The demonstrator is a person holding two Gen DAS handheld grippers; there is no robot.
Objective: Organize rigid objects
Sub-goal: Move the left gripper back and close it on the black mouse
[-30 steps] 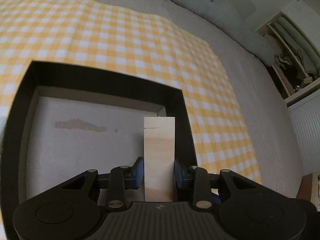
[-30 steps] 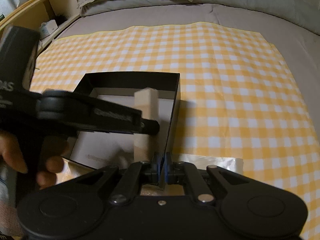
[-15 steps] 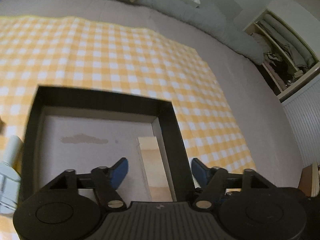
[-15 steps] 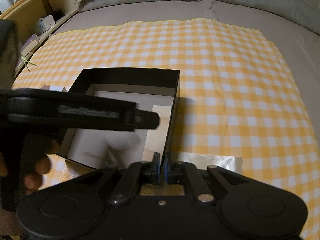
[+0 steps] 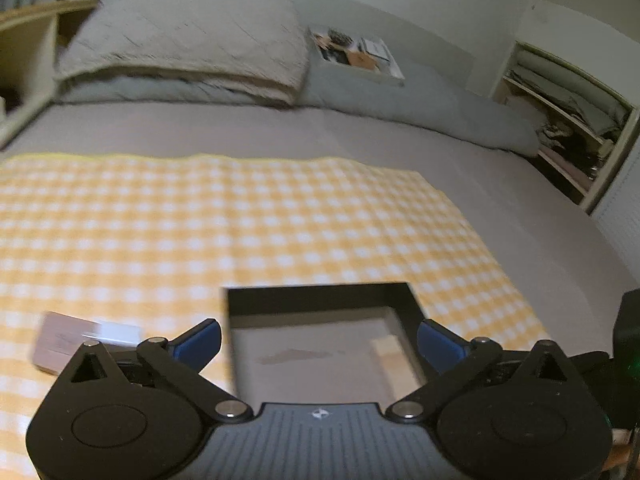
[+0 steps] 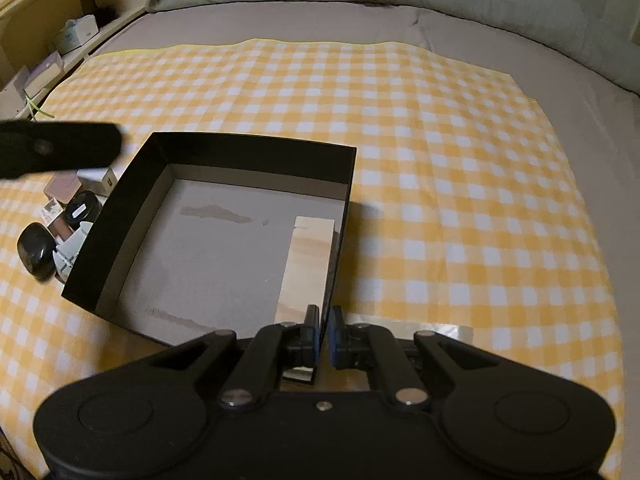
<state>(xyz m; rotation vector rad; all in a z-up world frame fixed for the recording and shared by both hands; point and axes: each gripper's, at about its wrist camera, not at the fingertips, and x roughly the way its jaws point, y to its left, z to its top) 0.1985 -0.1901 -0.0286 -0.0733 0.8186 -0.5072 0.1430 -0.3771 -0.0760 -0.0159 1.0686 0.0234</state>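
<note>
One block (image 6: 310,264) lies in the box (image 6: 256,154); we've w/ L gripper (image 5: 318,342) fingers wide apart, empty. R gripper (image 6: 323,334) pinches box wall; small items (image 6: 60,220) at 9 o'clock remain outside.

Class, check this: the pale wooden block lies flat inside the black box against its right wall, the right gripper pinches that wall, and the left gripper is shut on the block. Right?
Not quite. The left gripper is open and holds nothing, as the left wrist view shows. The rest stands: the pale wooden block lies flat inside the black box against its right wall, which the right gripper pinches.
</note>
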